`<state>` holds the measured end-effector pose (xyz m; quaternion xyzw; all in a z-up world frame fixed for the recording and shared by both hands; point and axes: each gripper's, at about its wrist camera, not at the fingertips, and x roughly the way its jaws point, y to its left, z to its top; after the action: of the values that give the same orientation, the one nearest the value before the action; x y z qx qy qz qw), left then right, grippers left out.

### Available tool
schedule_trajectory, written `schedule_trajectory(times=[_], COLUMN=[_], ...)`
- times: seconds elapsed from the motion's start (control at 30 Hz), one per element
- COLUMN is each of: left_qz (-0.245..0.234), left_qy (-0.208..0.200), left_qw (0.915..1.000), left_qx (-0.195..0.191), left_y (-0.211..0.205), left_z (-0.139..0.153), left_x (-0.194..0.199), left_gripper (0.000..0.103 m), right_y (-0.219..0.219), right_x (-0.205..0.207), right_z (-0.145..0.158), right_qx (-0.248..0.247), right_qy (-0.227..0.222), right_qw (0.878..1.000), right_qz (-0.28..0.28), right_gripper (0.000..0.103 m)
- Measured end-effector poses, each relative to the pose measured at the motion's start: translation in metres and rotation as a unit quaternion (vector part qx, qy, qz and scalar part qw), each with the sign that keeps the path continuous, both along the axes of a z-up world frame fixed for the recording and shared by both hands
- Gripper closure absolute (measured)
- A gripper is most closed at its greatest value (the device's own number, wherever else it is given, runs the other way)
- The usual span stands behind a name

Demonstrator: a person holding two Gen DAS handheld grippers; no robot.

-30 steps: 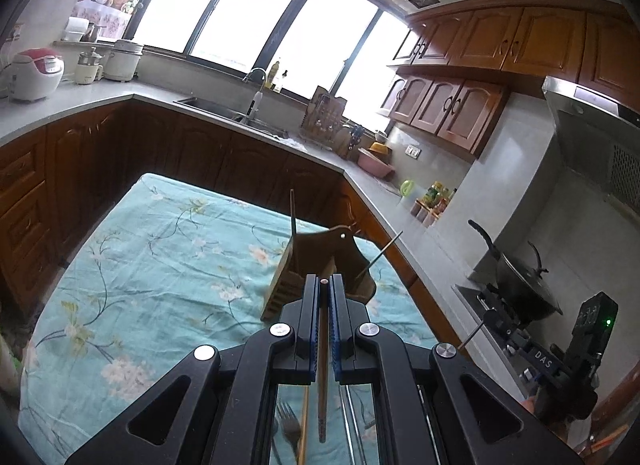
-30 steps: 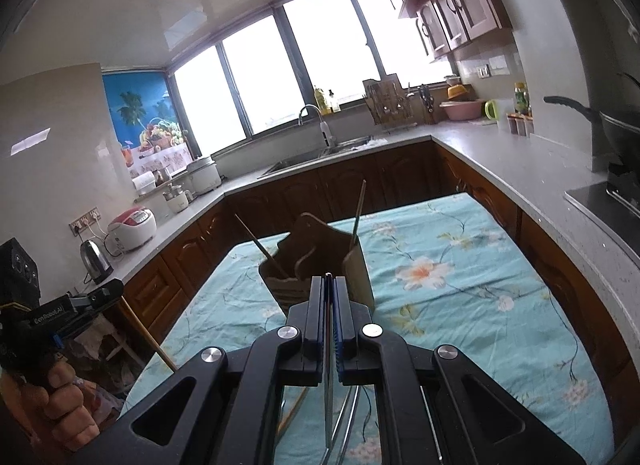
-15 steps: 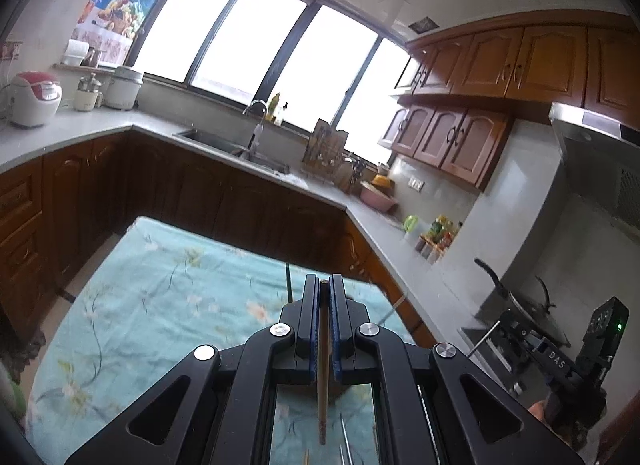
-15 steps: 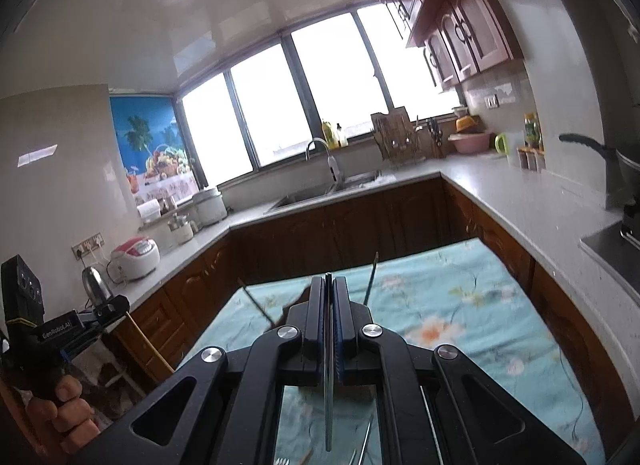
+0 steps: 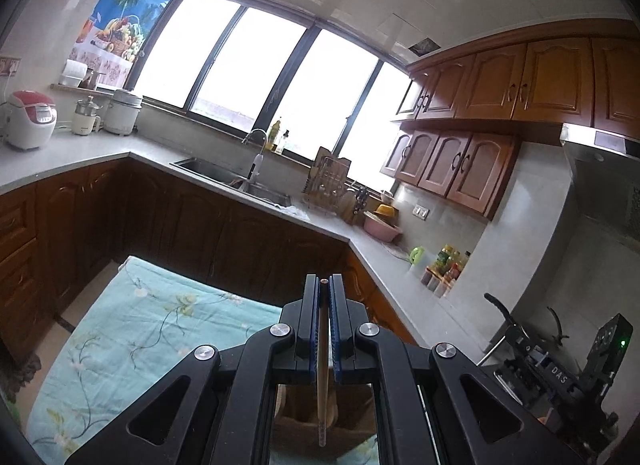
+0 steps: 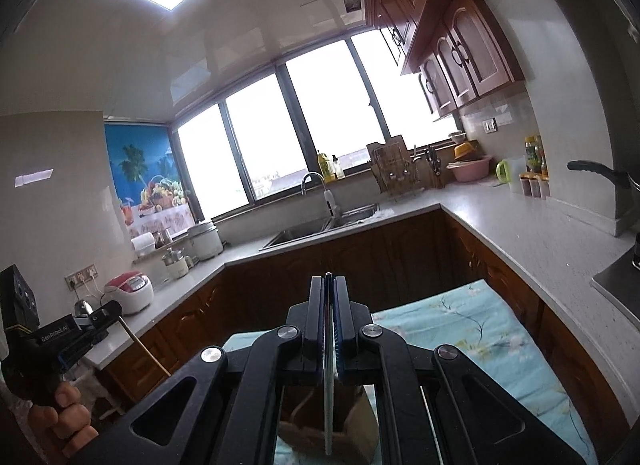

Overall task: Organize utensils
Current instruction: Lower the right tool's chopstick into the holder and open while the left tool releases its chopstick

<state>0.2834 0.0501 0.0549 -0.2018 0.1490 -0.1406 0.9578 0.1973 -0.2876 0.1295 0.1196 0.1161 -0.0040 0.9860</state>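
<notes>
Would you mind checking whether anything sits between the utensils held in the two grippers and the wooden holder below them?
Nothing visible does: the wooden chopstick in the left gripper and the metal utensil in the right gripper hang directly over the wooden holder.

We see a table draped in a light-blue floral cloth (image 5: 132,329), and on it, at the near edge, stands a brown wooden utensil holder (image 6: 352,421).

My left gripper (image 5: 324,285) and right gripper (image 6: 329,283) are matte black, with angular arms, triangular cut-outs, round silver screws and blue-edged fingers (image 5: 311,329). White lettering marks each body, and a small green light glows on the right one's block.
</notes>
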Motion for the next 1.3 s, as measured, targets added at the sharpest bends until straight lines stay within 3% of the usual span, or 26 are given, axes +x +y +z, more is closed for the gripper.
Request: schedule_trajectory(times=[0.67, 0.97, 1.3], left_qz=[0.016, 0.01, 0.0], left_qy=[0.014, 0.051, 0.089], left_qw=[0.9997, 0.9983, 0.9946], left_qx=[0.011, 0.027, 0.054], left_y=[-0.018, -0.035, -0.048], left_z=[-0.037, -0.061, -0.064], left_x=[0.066, 0.085, 0.095], left_gripper=[0.1, 0.1, 0.1], right_y=[-0.007, -0.013, -0.011], right_x=[0.036, 0.05, 0.059], right_z=[-0.022, -0.057, -0.089], right_qx=[-0.006, 0.006, 0.013], right_qy=[-0.004, 0.026, 0.067], right_qw=[1.0, 1.0, 0.998], right_qz=[-0.014, -0.016, -0.007], right_gripper=[0.099, 0.099, 0.099])
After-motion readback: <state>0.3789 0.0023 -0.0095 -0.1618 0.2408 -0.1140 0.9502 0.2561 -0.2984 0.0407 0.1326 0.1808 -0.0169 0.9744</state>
